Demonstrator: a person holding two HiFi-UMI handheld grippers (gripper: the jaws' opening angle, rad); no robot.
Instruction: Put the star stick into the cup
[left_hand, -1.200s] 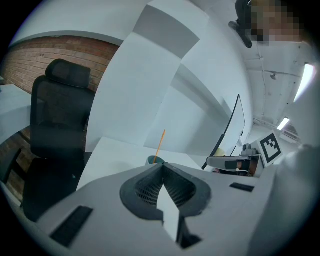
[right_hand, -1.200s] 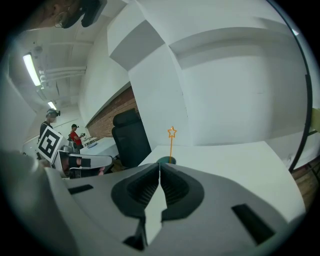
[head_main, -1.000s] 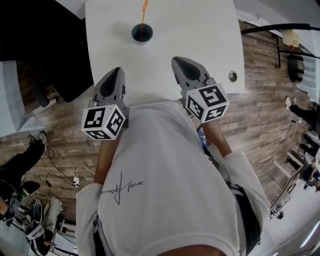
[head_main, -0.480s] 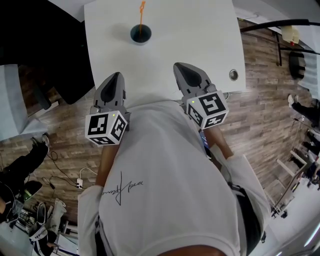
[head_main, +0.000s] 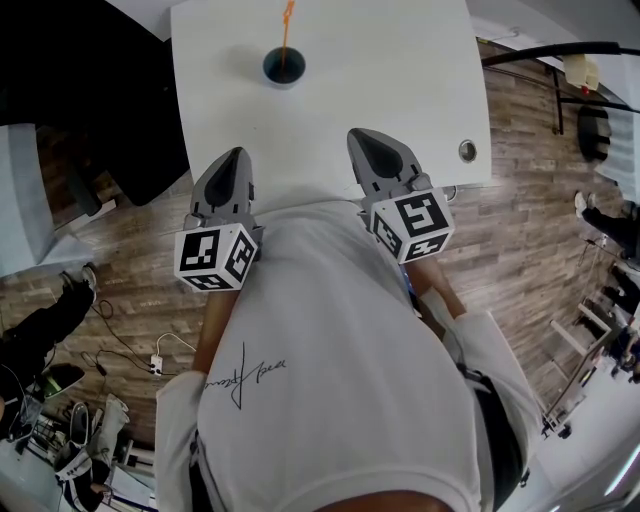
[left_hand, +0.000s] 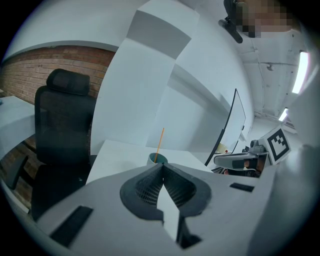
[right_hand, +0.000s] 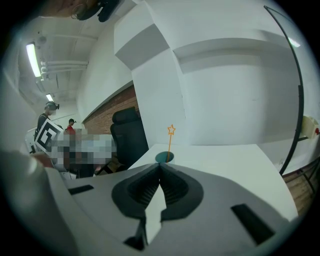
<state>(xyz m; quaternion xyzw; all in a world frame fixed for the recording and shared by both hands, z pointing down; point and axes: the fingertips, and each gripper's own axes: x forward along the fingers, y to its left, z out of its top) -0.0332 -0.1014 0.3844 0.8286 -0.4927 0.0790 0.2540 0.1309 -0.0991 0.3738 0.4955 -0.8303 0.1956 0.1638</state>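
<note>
A dark teal cup stands at the far side of the white table. An orange star stick stands upright inside it. The right gripper view shows the stick with its star on top, rising from the cup. In the left gripper view the stick leans slightly in the cup. My left gripper and right gripper are both shut and empty, held at the table's near edge, far from the cup.
A round cable hole sits at the table's near right corner. A black office chair stands left of the table. A thin black curved stand arches to the right. People stand around on the wood floor.
Both grippers have drawn back a little toward the person's body. The cup and stick have not moved.
</note>
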